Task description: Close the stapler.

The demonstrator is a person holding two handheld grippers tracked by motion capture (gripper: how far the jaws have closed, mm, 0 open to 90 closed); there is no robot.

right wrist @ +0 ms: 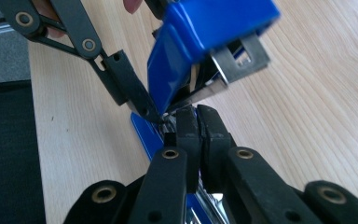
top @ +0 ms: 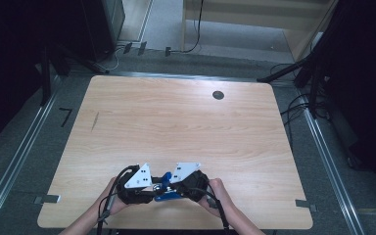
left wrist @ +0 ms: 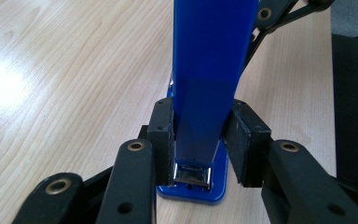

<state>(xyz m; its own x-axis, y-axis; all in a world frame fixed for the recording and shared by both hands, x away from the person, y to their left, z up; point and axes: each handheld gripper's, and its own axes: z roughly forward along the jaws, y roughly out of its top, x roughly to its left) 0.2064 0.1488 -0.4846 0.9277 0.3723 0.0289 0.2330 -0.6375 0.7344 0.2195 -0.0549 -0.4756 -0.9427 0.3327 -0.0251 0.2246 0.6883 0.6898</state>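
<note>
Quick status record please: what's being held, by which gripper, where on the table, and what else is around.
object: blue stapler, hinged open
left gripper: jaws clamp the blue top arm from both sides
right gripper: jaws pressed together at the metal staple rail, grip on it unclear
stapler base: flat on the table
location: near edge, centre, between both hands
other: round grommet at far side
</note>
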